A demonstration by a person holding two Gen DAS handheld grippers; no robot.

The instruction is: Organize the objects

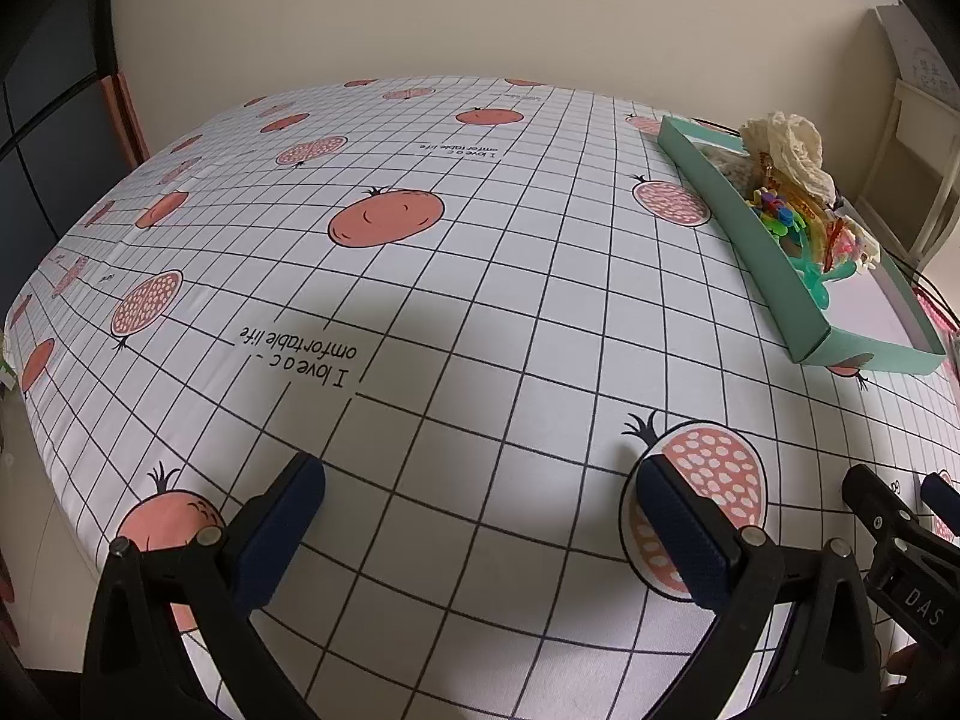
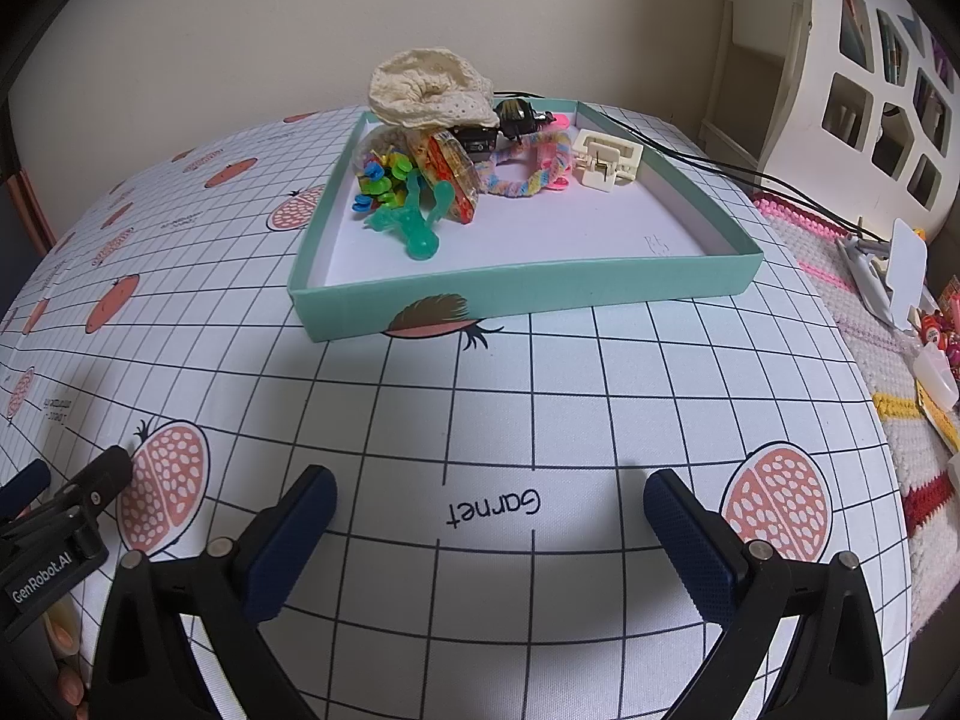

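A shallow teal box [image 2: 522, 291] sits on the checked tablecloth, ahead of my right gripper [image 2: 489, 495], which is open and empty. In the box lie a cream lace scrunchie [image 2: 426, 90], a green toy [image 2: 414, 225], several small coloured clips [image 2: 381, 177], a pastel braided band [image 2: 531, 171], a cream hair claw [image 2: 606, 159] and a dark item [image 2: 516, 114]. My left gripper [image 1: 480, 480] is open and empty over bare cloth. The box [image 1: 762, 252] shows at the far right of the left wrist view, with the scrunchie [image 1: 786, 144] on top.
The tablecloth [image 1: 480, 276] has a grid and pomegranate prints. A knitted mat [image 2: 864, 354] with small items lies at the right edge. A white shelf [image 2: 870, 72] stands behind it. Black cables [image 2: 720, 171] run behind the box. The other gripper [image 2: 66, 510] shows at the left.
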